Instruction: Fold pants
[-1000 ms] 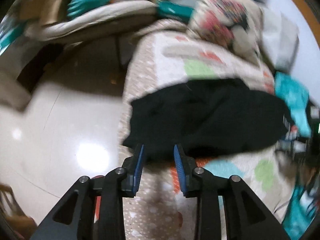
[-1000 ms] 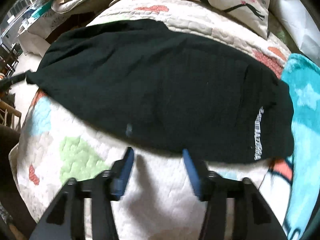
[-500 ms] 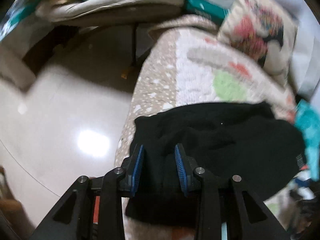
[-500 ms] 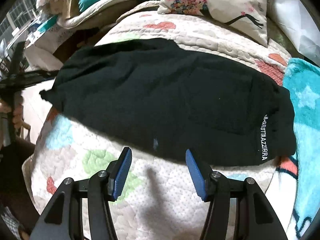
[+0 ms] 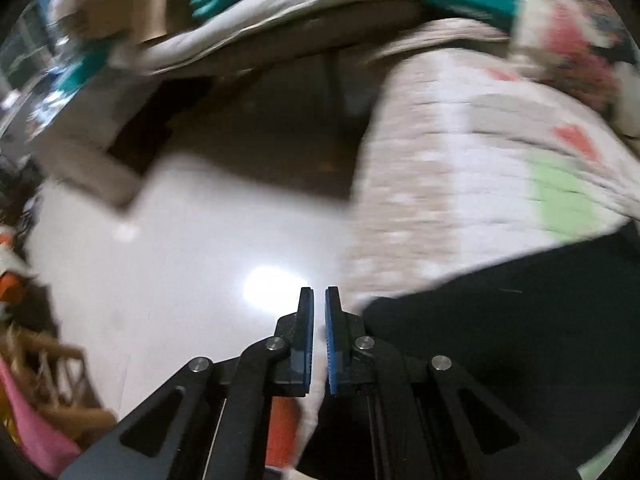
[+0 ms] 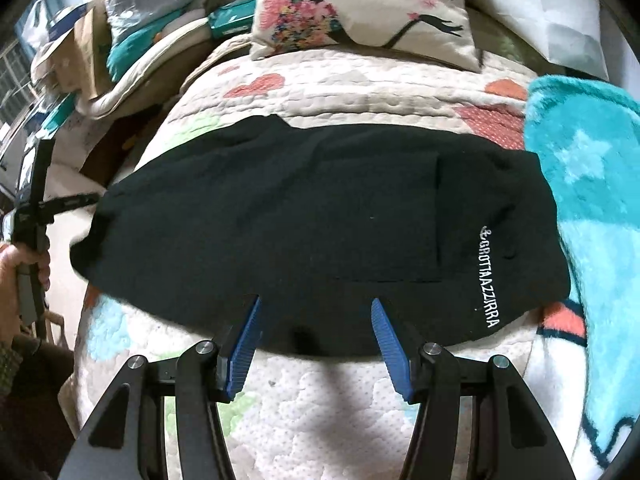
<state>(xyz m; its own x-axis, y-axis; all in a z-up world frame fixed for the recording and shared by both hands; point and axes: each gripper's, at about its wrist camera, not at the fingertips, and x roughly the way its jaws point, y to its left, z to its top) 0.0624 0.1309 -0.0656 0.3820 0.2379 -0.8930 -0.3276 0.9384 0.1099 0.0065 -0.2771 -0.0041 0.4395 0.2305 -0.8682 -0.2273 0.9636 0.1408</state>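
Pants [image 6: 312, 216]: black, spread flat across the quilt on the bed, lying crosswise in my right wrist view; white lettering runs along the right-hand end.
Pants, left end: hangs at the bed's edge, just beside my left claw; in the left wrist view the dark cloth [image 5: 520, 320] fills the lower right.
Left claw [image 5: 319, 332]: blue pads pressed nearly together, only a thin slit between them; nothing visible in the slit; tips sit over the shiny floor [image 5: 180, 280], just off the cloth's edge. View blurred.
Left hand [image 6: 16, 268]: seen at the far left of the right wrist view, wrapped round the claw's handle.
Right claw [image 6: 316, 320]: jaws standing well apart, empty, tips over the near edge of the pants around the middle; I cannot tell if they touch.
Quilt [image 6: 320, 408]: pale, with coloured patches.
Pillow [image 6: 360, 4]: flowered, beyond the pants.
Blanket [image 6: 592, 200]: turquoise, fluffy, touching the lettered end.
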